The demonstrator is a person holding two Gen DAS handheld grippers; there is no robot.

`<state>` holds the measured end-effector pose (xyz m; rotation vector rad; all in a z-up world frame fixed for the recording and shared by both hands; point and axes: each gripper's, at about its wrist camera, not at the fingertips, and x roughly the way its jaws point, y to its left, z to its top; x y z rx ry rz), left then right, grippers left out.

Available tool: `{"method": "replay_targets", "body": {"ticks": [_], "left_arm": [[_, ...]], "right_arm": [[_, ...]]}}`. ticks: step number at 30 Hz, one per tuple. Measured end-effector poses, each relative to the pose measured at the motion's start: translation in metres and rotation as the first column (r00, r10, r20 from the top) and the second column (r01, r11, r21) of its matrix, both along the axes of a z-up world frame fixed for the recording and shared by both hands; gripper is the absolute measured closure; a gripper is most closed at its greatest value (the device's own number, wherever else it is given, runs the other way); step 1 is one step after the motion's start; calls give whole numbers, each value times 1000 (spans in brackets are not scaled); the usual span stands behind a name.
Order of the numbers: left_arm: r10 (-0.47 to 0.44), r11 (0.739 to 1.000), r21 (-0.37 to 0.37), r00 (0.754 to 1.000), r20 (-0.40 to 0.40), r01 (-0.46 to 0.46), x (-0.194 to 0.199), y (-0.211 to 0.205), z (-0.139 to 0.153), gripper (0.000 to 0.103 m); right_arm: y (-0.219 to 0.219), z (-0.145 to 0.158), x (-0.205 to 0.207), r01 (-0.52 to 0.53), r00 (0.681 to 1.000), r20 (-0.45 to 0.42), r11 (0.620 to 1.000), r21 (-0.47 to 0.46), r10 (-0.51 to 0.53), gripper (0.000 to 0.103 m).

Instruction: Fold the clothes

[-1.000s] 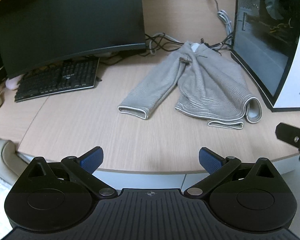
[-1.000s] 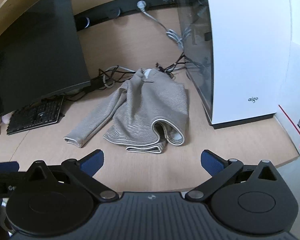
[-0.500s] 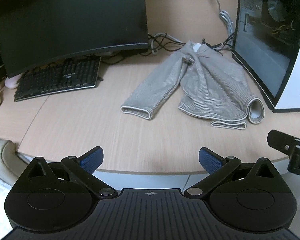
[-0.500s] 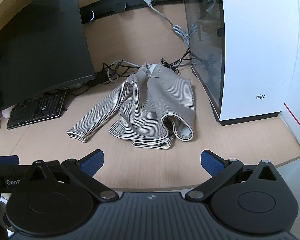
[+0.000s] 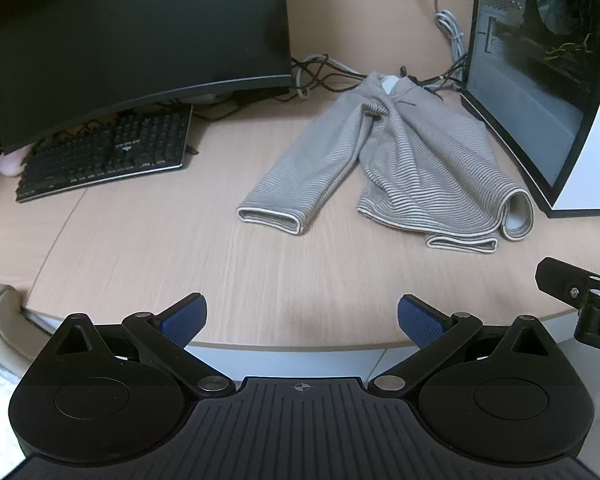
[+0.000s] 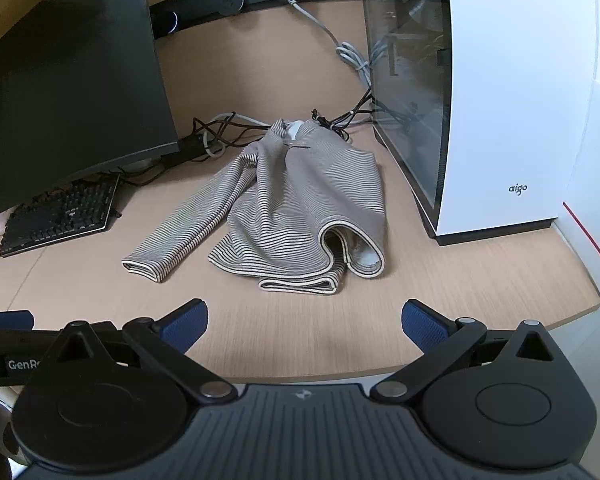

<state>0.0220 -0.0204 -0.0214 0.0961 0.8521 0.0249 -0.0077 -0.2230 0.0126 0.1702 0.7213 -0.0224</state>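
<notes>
Folding not begun yet. Striped top (image 5: 416, 164) lying in a loose heap on the counter (image 5: 180, 248), near the far side, between the monitor (image 5: 132, 40) and the white computer case (image 6: 512, 100). Close beside the case but, as far as can be told, not touching it. Collar end up against the tangle of cables (image 5: 324, 74) at the back. One sleeve (image 5: 300, 184) stretched out toward the keyboard (image 5: 104, 152) side, cuff open and flat on the wood. Other sleeve cuff (image 6: 298, 285) tucked under the body and poking out at the front. Bottom hem (image 6: 356, 248) curled up in a soft roll, inside showing. No neat edges, no flat layers, no tidy stack anywhere.

Left gripper (image 5: 299, 322) back at the near edge of the counter, blue fingers (image 5: 184, 320) spread wide, nothing between them. Right gripper (image 6: 304, 322) the same: fingers (image 6: 424, 326) wide apart, empty, well away from the cloth.

Almost all of the job left, by the look of it. First a reach forward to the top. Then a pull toward the open part of the counter, a smoothing out, both sleeves brought in, and the body folded over. Cables and case close by, so probably little room to spread it out back there.
</notes>
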Motion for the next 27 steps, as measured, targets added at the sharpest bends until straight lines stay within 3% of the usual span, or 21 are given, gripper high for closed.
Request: {"method": "replay_targets", "body": {"ticks": [7, 27], "left_arm": [[14, 999, -29, 1000, -17, -15, 0, 4, 14, 0], [-57, 998, -41, 997, -46, 55, 48, 26, -4, 0]], "right_arm": [[3, -2, 7, -7, 1000, -14, 1000, -13, 7, 0], [27, -9, 29, 77, 996, -47, 997, -27, -78, 0]]}}
